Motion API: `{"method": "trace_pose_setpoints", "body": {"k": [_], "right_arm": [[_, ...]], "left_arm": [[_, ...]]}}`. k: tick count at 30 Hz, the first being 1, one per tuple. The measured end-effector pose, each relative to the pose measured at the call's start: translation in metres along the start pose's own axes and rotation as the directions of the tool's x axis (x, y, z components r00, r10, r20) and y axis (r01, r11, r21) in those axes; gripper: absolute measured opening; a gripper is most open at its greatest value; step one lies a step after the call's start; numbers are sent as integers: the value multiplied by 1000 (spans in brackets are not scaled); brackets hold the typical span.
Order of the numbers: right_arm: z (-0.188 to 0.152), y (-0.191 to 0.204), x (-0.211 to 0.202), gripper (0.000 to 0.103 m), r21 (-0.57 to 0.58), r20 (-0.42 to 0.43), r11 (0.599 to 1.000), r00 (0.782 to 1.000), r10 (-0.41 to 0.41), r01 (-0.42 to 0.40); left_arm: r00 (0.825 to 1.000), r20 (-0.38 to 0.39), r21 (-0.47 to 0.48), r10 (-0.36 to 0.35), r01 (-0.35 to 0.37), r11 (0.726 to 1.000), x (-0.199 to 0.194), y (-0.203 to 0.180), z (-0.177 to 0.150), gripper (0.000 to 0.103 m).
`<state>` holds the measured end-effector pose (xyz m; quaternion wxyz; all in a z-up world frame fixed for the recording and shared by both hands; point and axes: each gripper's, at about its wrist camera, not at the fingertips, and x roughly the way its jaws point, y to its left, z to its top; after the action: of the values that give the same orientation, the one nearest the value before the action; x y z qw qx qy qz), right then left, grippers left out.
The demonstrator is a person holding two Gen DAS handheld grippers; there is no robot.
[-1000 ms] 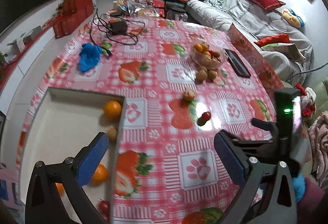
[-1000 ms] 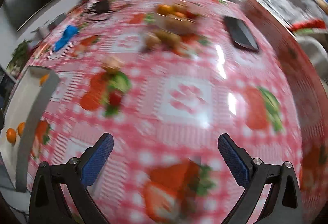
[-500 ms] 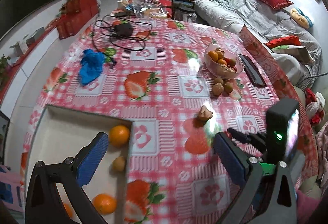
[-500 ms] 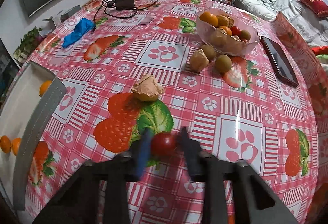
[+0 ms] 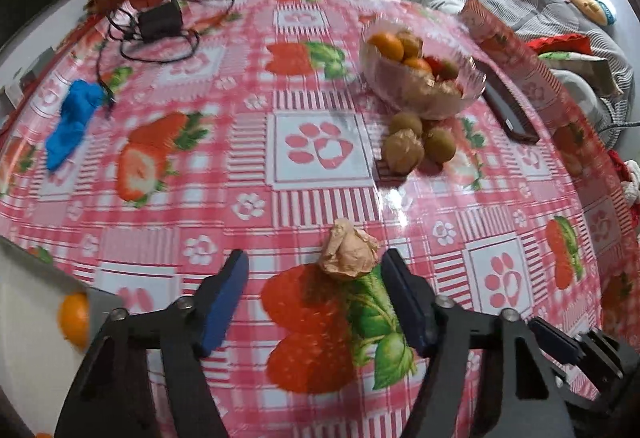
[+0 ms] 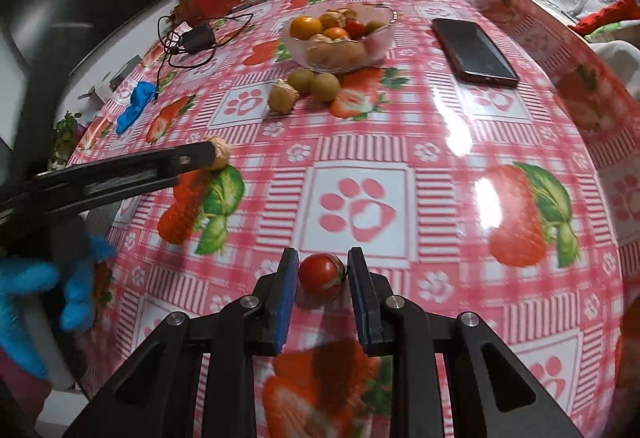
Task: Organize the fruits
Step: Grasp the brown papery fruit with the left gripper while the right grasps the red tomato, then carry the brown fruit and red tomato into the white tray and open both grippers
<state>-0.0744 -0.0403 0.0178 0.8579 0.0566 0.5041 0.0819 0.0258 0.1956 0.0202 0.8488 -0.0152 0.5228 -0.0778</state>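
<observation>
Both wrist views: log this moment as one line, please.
right gripper: shut on cherry tomato | left gripper: closing around husked fruit, pads not touching | tray: holds orange

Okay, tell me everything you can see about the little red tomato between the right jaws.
The small tomato is round, glossy and red with a darker patch near its stem end on the right. It sits between the blue pads of the right gripper, whose jaws are shut on it from both sides. Below it is the pink checked tablecloth, close to a white paw-print square; whether it is lifted clear of the cloth cannot be told. No other fruit touches it.
</observation>
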Motion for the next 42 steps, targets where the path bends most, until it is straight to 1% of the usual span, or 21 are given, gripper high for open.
{"method": "trace_pose_setpoints", "body": {"k": [1, 2, 3, 4, 5, 8, 11, 19, 29, 36, 42], "right_arm": [[-1, -2, -1, 27, 1, 1, 1000, 1000, -1, 1], [-3, -4, -3, 27, 5, 1, 1000, 1000, 2, -2], [-5, -5, -4, 27, 7, -1, 1000, 1000, 5, -5], [-5, -6, -4, 27, 8, -2, 1000, 1000, 7, -7], [-6, -6, -5, 27, 7, -3, 1000, 1000, 7, -7], [-8, -6, -7, 27, 10, -4, 1000, 1000, 7, -7], [-12, -6, -10, 27, 10, -4, 1000, 1000, 7, -7], [-20, -2, -19, 27, 30, -2, 999, 1000, 20, -20], [-30, 19, -45, 27, 25, 30, 999, 999, 33, -34], [-32, 38, -52, 27, 14, 37, 999, 998, 41, -42], [-32, 59, -52, 27, -6, 32, 998, 998, 60, -60]], "left_arm": [[1000, 2, 1, 4, -4, 1000, 2, -1, -1, 64], [1000, 18, 10, 16, -16, 1000, 2, -4, -1, 56], [1000, 19, 23, 18, -18, 1000, 4, -6, -1, 51], [1000, 24, 36, 20, -21, 999, 4, -9, -1, 35], [1000, 25, 44, 14, -15, 999, 4, -10, -1, 29], [1000, 15, 32, -27, 27, 999, -2, -8, -6, 28], [999, 35, 29, -17, 16, 999, -16, -6, -16, 28], [995, 98, 39, -16, 12, 999, -66, -5, -43, 28], [987, 160, 54, -4, -5, 999, -113, 4, -72, 28], [983, 183, 14, -9, 6, 1000, -136, 32, -93, 28], [976, 217, -61, 26, -13, 998, -157, 76, -110, 28]]}}
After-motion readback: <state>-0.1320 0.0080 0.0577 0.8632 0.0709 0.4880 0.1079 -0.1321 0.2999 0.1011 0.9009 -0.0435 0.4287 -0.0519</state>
